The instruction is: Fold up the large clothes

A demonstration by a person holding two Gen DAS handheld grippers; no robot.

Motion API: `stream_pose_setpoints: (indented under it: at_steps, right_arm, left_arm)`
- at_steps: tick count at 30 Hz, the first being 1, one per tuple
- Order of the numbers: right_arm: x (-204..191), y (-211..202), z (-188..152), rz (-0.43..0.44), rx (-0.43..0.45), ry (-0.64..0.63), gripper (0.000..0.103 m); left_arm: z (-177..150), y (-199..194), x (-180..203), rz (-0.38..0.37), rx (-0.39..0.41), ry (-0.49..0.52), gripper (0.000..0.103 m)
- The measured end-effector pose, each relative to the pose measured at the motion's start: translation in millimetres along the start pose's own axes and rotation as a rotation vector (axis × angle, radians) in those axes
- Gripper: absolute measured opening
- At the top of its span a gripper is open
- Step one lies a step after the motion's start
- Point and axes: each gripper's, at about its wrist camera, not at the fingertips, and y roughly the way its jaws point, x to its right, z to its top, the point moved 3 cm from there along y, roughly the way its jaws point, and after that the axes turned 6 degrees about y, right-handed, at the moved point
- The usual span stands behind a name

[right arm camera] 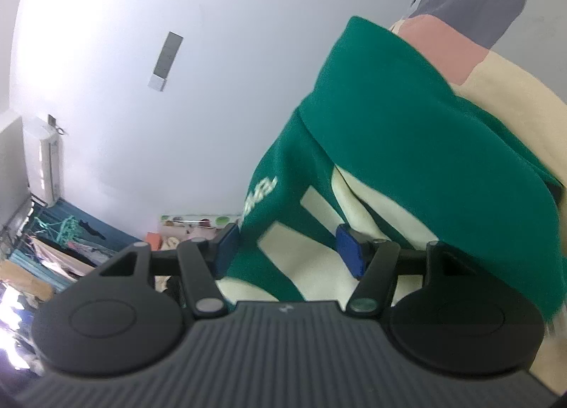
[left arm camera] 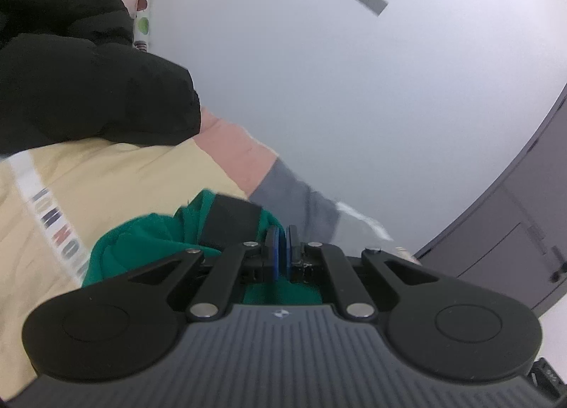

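In the left wrist view the left tool point(left arm camera: 282, 248) is clenched, its blue pads almost together at lower centre, pinching green fabric of the green garment point(left arm camera: 141, 234) bunched at lower left on the cream bedding point(left arm camera: 117, 174). In the right wrist view the right tool point(right arm camera: 288, 248) stands released, pads apart, the garment's green-and-cream striped cloth hanging between them.

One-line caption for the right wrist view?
Right gripper open around a hanging green garment with cream stripes, above a cream, pink and grey bedcover.
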Motion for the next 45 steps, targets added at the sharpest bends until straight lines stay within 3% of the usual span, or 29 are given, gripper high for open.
stream_pose_setpoints:
  at_steps: [7,12,14,15,18,22,26,31,37,43,45]
  right_arm:
    - [19.2,42.1,4.5,-0.059,0.007,-0.098,0.062]
    - [13.0,53.7,-6.7,-0.098,0.021,-0.252,0.062]
    - [11.8,54.6,-7.3,-0.111,0.026,-0.291,0.062]
    - [10.8,53.6,-7.6,-0.112,0.028,-0.297,0.062]
    - [8.1,44.5,-8.2,-0.108,0.028,-0.280,0.062]
    - [-4.3,23.8,-19.9,-0.129,0.028,-0.310,0.064]
    - [-20.1,-6.6,-40.5,-0.136,0.040,-0.354,0.065]
    - [-17.9,-39.4,-67.2,-0.154,0.021,-0.247,0.065]
    - [1.1,-61.3,-80.7,-0.125,-0.030,-0.108,0.065]
    - [32.1,-46.3,-75.4,-0.163,-0.047,0.060,0.065]
    - [39.9,-43.2,-71.3,-0.156,-0.039,0.090,0.064]
  left_arm:
    - [-0.4,79.1,-17.3,0.032,-0.072,0.055,0.004]
    - [-0.4,97.4,-23.8,0.010,-0.113,0.042,0.005]
    - [-0.2,89.1,-21.1,-0.030,-0.120,0.054,0.008]
    - [-0.4,83.2,-19.6,-0.053,-0.126,0.059,0.016]
    - [0.2,49.2,-19.6,-0.117,-0.111,0.058,0.055]
    - [-2.7,-9.0,-25.5,-0.128,-0.035,0.064,0.058]
    - [-28.6,-55.4,-38.0,-0.150,-0.064,0.000,0.067]
    - [-80.2,-74.6,-60.7,-0.153,-0.159,-0.191,0.067]
    - [-110.8,-69.0,-68.2,-0.140,-0.269,-0.299,0.067]
    - [-119.2,-45.0,-90.9,-0.126,-0.257,-0.425,0.066]
    - [-114.6,-42.1,-94.8,-0.151,-0.218,-0.450,0.060]
